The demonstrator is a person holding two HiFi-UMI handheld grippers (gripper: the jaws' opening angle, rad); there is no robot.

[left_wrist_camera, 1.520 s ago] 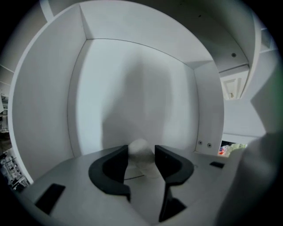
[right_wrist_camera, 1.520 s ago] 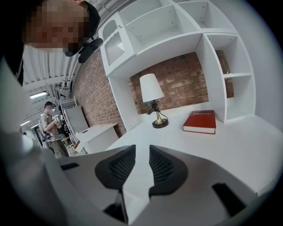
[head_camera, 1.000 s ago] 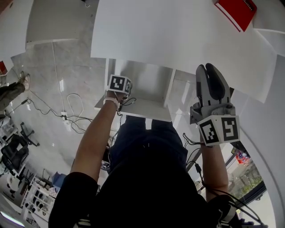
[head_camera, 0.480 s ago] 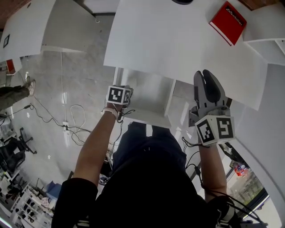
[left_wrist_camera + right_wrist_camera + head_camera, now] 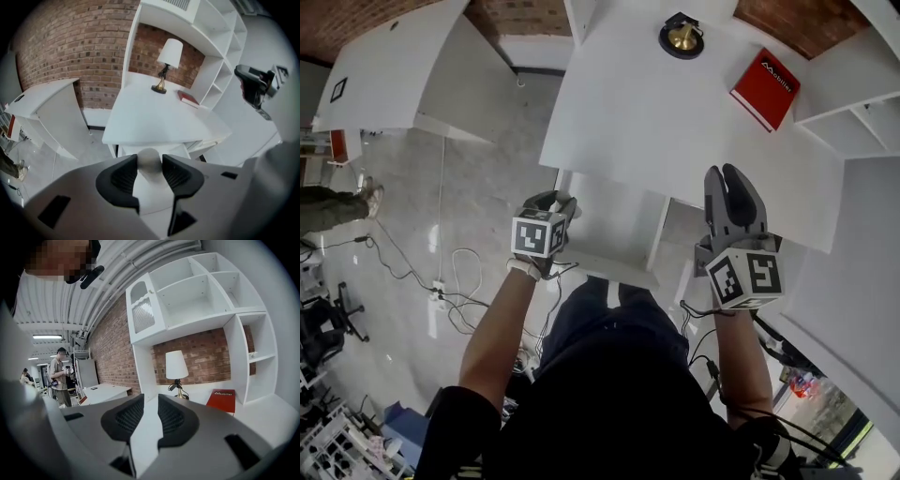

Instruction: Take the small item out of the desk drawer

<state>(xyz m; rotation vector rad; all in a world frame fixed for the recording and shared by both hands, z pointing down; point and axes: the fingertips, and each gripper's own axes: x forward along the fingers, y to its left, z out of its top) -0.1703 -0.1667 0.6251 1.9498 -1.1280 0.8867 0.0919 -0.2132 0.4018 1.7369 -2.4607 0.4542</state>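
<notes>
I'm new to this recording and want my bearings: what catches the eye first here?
The left gripper holds a small pale rounded item between its jaws, by the open white drawer under the white desk. A red book and a white-shaded brass lamp sit at the desk's far side; the right gripper is open and empty.

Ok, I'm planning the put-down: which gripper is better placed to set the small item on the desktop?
Left, likely: the left gripper is clamped on the small item above the open drawer. The right gripper is open and empty.
</notes>
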